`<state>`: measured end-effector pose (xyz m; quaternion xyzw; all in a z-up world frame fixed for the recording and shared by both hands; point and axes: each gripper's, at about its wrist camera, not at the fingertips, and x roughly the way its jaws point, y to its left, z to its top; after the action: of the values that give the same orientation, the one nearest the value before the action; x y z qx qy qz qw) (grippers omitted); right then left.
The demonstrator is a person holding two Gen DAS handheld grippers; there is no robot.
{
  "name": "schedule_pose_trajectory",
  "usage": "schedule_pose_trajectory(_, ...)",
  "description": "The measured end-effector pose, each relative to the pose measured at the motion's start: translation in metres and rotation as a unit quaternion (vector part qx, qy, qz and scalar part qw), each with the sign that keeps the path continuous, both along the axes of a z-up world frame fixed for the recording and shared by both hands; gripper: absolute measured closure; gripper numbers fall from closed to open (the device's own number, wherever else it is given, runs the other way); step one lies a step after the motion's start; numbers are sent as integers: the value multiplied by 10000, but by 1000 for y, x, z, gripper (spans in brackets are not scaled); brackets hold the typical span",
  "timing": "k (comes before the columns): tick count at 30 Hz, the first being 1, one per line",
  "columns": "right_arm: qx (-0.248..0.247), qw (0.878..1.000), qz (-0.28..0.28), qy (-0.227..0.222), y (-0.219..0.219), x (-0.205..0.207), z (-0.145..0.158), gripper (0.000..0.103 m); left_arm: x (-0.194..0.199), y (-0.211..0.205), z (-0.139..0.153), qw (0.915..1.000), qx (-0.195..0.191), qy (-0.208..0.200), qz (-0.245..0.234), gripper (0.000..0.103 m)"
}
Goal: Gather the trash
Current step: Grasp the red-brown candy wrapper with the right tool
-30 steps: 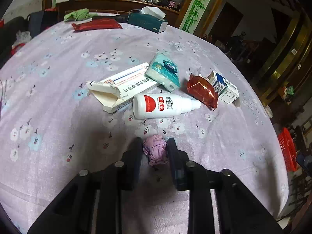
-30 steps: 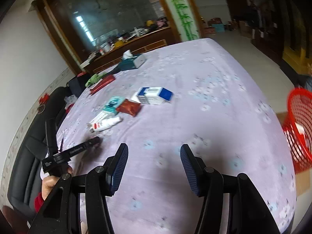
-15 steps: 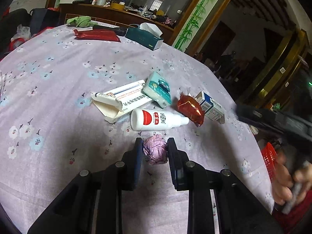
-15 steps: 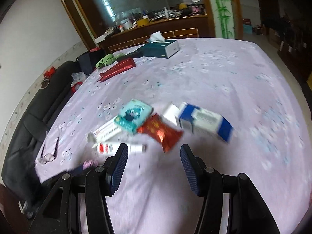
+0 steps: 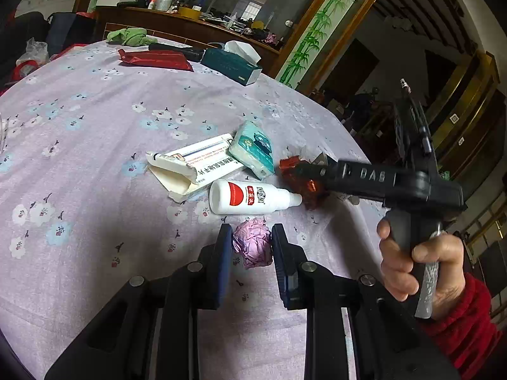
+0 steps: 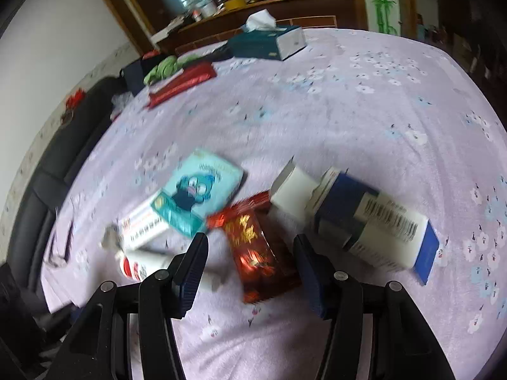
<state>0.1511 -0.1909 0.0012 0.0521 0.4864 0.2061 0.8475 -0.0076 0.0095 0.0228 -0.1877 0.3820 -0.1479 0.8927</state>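
Observation:
A crumpled pink paper ball (image 5: 252, 247) is pinched between the fingers of my left gripper (image 5: 252, 237), which is shut on it just above the flowered tablecloth (image 5: 95, 145). Beyond it lie a white bottle (image 5: 250, 197), a torn white box (image 5: 196, 164), a teal tissue pack (image 5: 253, 148) and a red foil wrapper (image 5: 301, 186). My right gripper (image 6: 250, 247) is open, its fingers either side of the red foil wrapper (image 6: 256, 253) without touching it. A blue and white box (image 6: 374, 224) lies just to the right. A hand (image 5: 412, 259) holds that right gripper (image 5: 299, 169).
At the table's far end are a teal tissue box (image 5: 231, 61), a long red packet (image 5: 155, 58) and a green cloth (image 5: 130, 36). A black sofa (image 6: 47, 174) runs along the left edge. Glasses (image 6: 60, 247) lie near that edge.
My right gripper has swung in across the table and come down over the red wrapper, still open. My left gripper keeps the pink ball and has tilted up a little.

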Motion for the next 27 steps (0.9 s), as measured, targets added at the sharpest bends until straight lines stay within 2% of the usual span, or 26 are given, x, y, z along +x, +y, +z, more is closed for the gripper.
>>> schedule_pose_trajectory(3,-469,9988,-86,-150,5,-1,-4,45,0,0,0,10000,-13,2,4,79)
schedule_pose_trajectory(5,-411,9990,-73,-163,4,0,-5,60,0,0,0,10000,-22,0,10,79)
schedule_pose_trajectory(10,-520,9983,-24,-280,8,-10,-2,70,1,0,0,10000,4,21,11,79)
schedule_pose_trajectory(19,-141,9949,-553,-828,-12,-103,28,71,-7,-2,5,9998,92,-161,72,79)
schedule_pose_trajectory(23,-82,9912,-747,-1087,-26,-144,36,71,-27,-22,16,9972,567,-490,48,79)
schedule_pose_trajectory(27,-107,9869,-998,-1265,-44,-171,39,71,-47,-46,23,9941,825,-694,-153,79)
